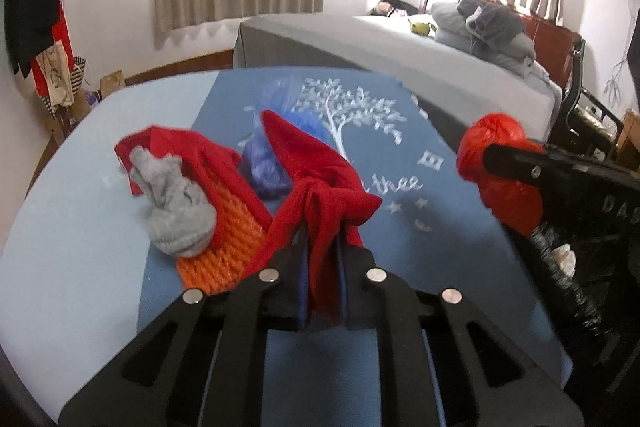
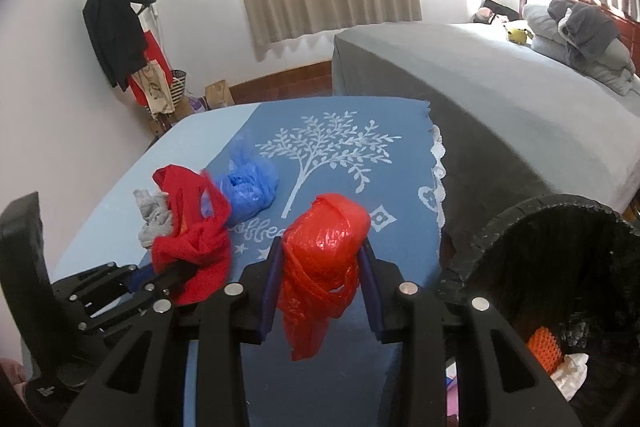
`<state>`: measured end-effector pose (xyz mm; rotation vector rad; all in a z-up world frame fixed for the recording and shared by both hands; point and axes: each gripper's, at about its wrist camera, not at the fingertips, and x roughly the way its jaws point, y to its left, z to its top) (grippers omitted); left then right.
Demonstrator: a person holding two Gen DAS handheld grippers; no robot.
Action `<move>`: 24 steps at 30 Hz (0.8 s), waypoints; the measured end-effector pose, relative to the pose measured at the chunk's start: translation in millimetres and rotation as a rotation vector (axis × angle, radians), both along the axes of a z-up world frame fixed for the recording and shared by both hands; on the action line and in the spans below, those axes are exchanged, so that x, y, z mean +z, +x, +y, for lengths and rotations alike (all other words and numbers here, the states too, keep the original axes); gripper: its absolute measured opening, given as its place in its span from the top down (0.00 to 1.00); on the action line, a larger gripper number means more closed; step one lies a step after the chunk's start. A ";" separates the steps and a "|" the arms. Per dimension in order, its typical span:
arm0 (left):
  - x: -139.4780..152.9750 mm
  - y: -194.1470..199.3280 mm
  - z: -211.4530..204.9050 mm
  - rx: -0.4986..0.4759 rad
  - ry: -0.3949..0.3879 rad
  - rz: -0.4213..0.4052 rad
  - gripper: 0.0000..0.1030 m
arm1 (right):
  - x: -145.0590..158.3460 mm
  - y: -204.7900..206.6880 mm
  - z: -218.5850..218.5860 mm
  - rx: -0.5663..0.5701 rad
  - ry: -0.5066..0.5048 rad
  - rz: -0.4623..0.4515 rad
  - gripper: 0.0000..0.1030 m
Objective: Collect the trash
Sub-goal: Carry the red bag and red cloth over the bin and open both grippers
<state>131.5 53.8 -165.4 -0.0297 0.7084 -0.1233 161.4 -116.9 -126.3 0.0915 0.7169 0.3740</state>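
Two pieces of trash are gripped above the tabletop (image 2: 120, 187). The left tool (image 1: 322, 247) is clamped on a red cloth (image 1: 320, 183), pads pressing a fold of it. The right tool (image 2: 320, 267) is clamped on a red bag (image 2: 324, 239), which hangs between the pads. A grey cloth (image 1: 176, 211), orange netting (image 1: 228, 247) and a blue bag (image 2: 248, 187) lie on the blue mat (image 2: 340, 163). A black bin (image 2: 560, 267) stands just right of the tabletop. A grey bed (image 2: 500, 99) lies behind.
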 end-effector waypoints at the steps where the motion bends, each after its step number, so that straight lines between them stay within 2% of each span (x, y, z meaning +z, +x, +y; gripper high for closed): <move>1: 3.7 -0.2 -1.5 -0.002 -0.001 -0.008 0.90 | 1.2 -0.7 -0.6 -0.001 0.001 -0.002 0.65; 14: 39.4 -3.8 -25.5 -0.034 -0.018 -0.085 0.90 | 28.2 -17.1 -27.3 -0.040 0.025 -0.063 0.65; 24: 59.1 -6.4 -60.9 -0.110 -0.026 -0.131 0.90 | 43.9 -34.3 -61.3 -0.107 0.037 -0.102 0.65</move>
